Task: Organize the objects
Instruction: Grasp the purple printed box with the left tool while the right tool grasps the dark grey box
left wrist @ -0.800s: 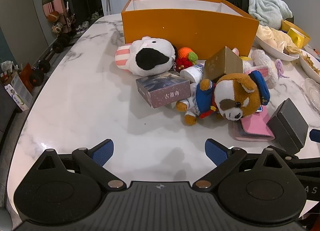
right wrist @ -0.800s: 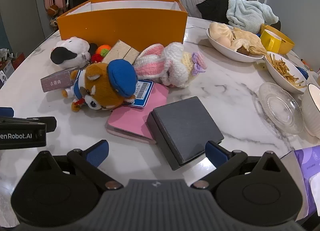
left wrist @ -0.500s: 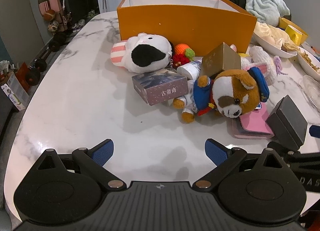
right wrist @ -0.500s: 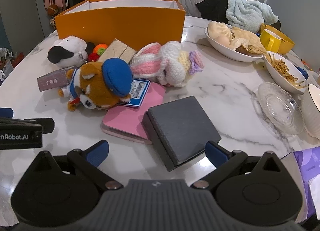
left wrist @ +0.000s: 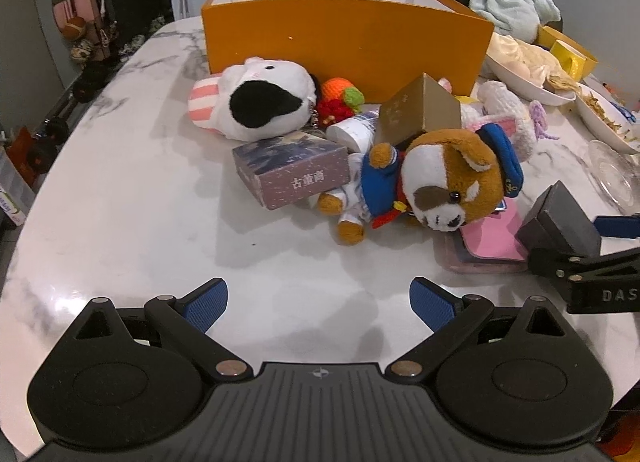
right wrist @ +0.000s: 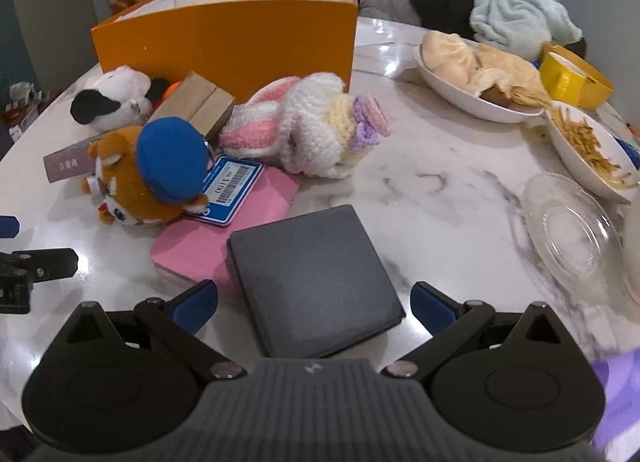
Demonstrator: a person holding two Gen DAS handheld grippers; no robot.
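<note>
White marble tabletop (left wrist: 132,190), grey-veined, cluttered at the centre. Tall orange cardboard box (left wrist: 344,46) stands at the back, open-topped. Against its front wall: white plush with black patch (left wrist: 260,102), orange-and-red crocheted toy (left wrist: 340,98), tilted gold cardboard box (left wrist: 416,112), pink-and-white crocheted bunny (right wrist: 308,126). Mauve rectangular box with white characters (left wrist: 296,172) lies in front of the white plush, touching the brown plush dog in blue cap and coat (left wrist: 432,182). Dog's head rests on the pink flat case (right wrist: 224,230). Dark grey square box (right wrist: 316,278) overlaps the case's near edge.

Right gripper (right wrist: 314,302): jaws wide apart, straddling the near end of the grey box, contact not discernible. Left gripper (left wrist: 318,304): jaws wide apart over bare marble, holding nothing.

Right side of table: white bowls of food (right wrist: 476,78), clear glass saucer (right wrist: 572,230).
</note>
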